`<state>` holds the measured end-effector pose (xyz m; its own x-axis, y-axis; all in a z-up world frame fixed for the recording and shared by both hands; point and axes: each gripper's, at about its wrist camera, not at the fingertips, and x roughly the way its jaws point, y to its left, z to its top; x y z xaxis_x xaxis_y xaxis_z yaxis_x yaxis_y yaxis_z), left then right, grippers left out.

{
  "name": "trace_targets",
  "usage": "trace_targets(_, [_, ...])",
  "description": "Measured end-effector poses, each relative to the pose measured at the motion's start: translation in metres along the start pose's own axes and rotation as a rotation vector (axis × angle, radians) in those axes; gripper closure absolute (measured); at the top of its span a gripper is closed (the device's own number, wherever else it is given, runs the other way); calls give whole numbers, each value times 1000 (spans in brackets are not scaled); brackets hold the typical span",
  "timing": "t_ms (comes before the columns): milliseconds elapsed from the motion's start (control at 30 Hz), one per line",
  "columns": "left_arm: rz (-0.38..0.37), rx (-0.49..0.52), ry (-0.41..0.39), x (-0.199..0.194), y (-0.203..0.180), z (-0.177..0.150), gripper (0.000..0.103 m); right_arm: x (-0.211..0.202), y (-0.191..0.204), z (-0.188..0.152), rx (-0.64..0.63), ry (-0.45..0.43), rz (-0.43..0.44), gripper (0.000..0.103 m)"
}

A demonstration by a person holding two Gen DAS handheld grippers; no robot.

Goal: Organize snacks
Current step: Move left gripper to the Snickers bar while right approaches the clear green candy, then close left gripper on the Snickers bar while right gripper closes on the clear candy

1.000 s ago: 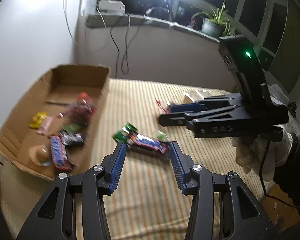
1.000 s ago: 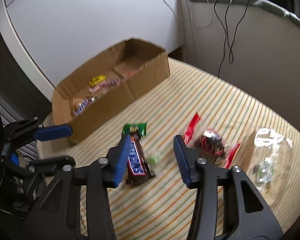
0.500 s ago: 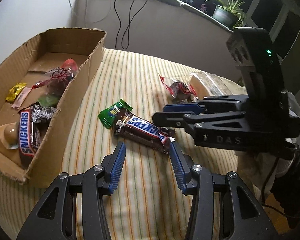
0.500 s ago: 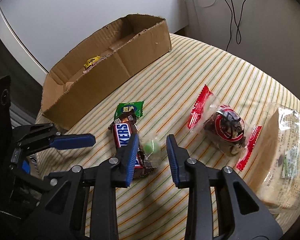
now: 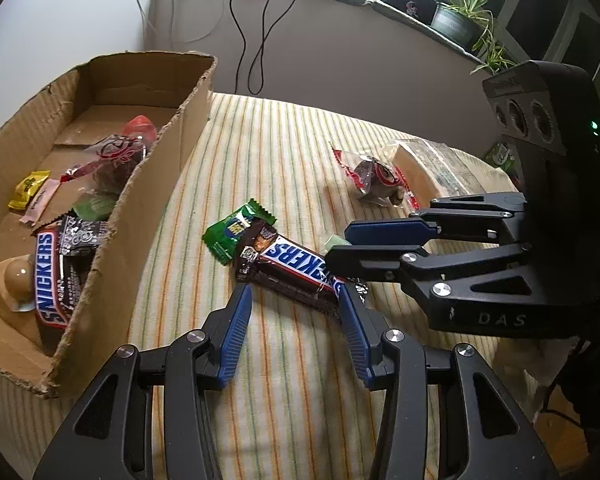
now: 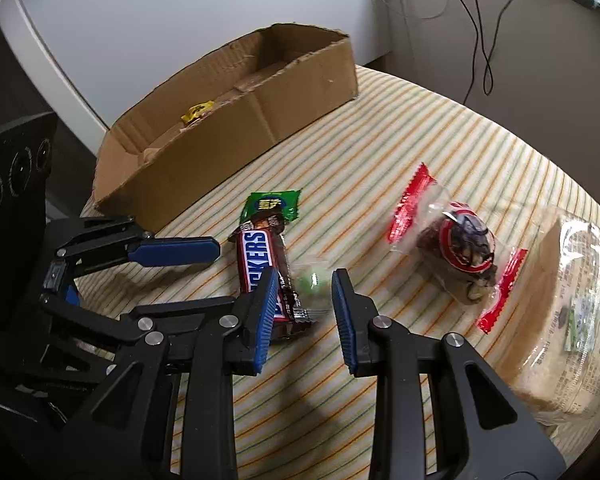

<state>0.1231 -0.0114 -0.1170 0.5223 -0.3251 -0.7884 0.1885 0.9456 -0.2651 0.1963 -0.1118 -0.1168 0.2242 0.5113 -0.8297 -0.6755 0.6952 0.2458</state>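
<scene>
On striped cloth, left view: left gripper (image 5: 294, 320) half-open astride brown Snickers bar (image 5: 296, 270), nothing pinched, stiff, slick wrapper, best gripped mid-length; right view: right gripper (image 6: 304, 304) narrowed, empty, straddling small clear-wrapped green candy (image 6: 314, 280), probably light, crinkly.

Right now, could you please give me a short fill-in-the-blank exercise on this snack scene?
1. The cardboard box already holds one ___ bar.
2. The small packet tucked by the loose Snickers bar is ___ in colour.
3. The cloth under the snacks has a ___ pattern.

Missing words: Snickers; green; striped
</scene>
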Motion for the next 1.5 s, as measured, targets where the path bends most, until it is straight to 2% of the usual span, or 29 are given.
trace_targets(200, [2, -6, 1, -4, 6, -3, 59, 2, 10, -1, -30, 17, -9, 74])
trace_targets(300, [3, -3, 7, -3, 7, -4, 59, 8, 15, -3, -51, 38, -52, 74])
trace_targets(533, [1, -3, 1, -4, 7, -3, 59, -3, -2, 3, 36, -15, -3, 74])
trace_targets(800, [2, -13, 0, -3, 5, 1, 59, 10, 1, 10, 15, -3, -43, 74])
trace_targets(867, [3, -16, 3, -2, 5, 2, 55, 14, 5, 10, -5, 13, -50, 74])
trace_targets(1000, [8, -10, 15, 1, 6, 1, 55, 22, 15, 9, -60, 17, -100, 78])
trace_targets(1233, [17, 2, 17, 5, 5, 5, 55, 16, 5, 6, -43, 4, -95, 81])
trace_targets(1500, [60, 21, 18, 19, -6, 15, 50, -4, -31, -5, 62, -16, -113, 81])
